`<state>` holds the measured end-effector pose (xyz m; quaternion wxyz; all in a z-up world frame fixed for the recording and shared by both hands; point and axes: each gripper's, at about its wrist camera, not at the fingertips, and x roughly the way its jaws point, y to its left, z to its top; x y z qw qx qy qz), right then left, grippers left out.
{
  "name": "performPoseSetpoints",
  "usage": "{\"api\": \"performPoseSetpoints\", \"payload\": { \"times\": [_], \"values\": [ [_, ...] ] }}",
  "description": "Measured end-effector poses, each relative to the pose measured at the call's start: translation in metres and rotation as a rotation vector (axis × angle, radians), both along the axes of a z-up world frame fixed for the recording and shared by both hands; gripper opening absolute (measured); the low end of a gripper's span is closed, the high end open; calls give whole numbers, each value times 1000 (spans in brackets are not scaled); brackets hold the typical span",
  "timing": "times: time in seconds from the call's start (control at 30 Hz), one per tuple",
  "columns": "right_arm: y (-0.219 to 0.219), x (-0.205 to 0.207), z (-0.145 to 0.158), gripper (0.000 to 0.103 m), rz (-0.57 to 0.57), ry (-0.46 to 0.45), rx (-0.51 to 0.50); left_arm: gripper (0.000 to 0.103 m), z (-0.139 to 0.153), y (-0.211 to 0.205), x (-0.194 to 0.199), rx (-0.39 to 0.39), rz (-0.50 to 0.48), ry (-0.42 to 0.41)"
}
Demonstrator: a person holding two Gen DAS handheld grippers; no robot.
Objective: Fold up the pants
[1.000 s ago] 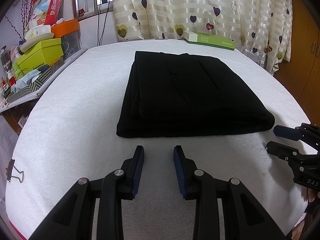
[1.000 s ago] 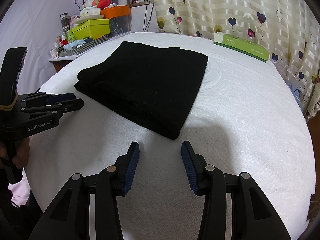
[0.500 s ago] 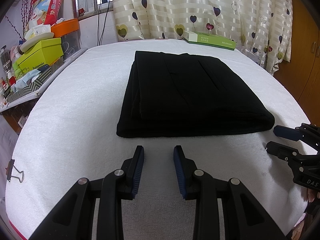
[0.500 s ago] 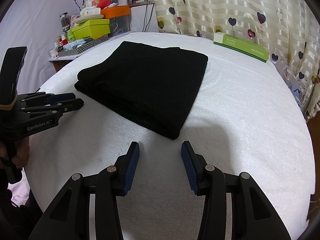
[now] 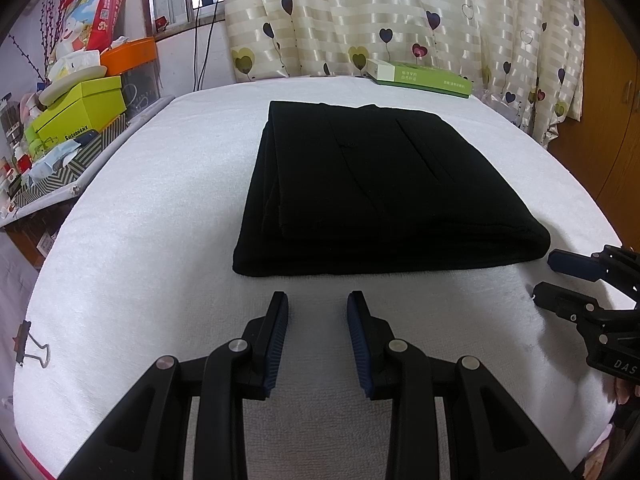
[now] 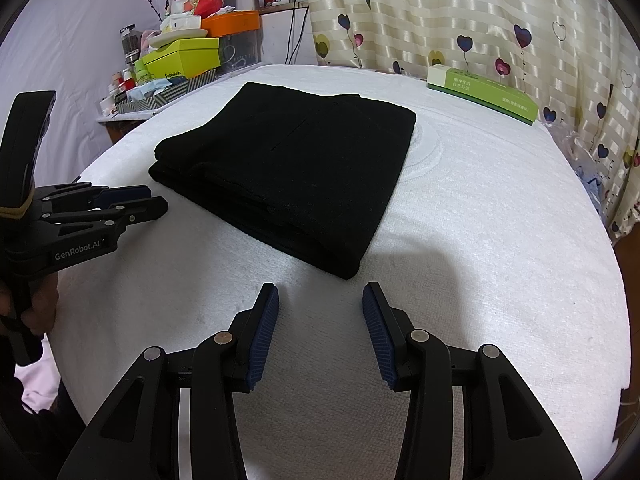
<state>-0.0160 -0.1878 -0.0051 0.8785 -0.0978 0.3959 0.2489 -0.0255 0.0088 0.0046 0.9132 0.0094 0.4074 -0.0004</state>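
Observation:
Black pants (image 5: 372,192) lie folded into a flat rectangle on the white towel-covered table (image 5: 160,208); the right wrist view shows the same pants (image 6: 296,168). My left gripper (image 5: 318,304) hovers open just short of the pants' near edge, with nothing between its fingers. My right gripper (image 6: 320,300) stands open a little before the pants' near corner, also holding nothing. Each gripper shows in the other's view: the right gripper (image 5: 554,280) at the right edge, the left gripper (image 6: 156,200) at the left, held by a hand (image 6: 40,304).
A green flat box (image 5: 420,78) lies at the table's far edge before a heart-patterned curtain (image 5: 400,16). Stacked boxes and clutter (image 5: 76,112) fill a shelf at the left. A binder clip (image 5: 28,348) grips the cloth's left edge. A wooden cabinet (image 5: 608,112) stands at the right.

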Motion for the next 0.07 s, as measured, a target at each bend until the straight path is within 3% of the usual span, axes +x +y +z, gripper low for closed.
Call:
{"api": "performPoseSetpoints", "payload": {
  "times": [0.07],
  "values": [
    [0, 0, 0, 45, 0, 0, 1, 33, 0, 0, 0, 7, -1, -1]
  ]
}}
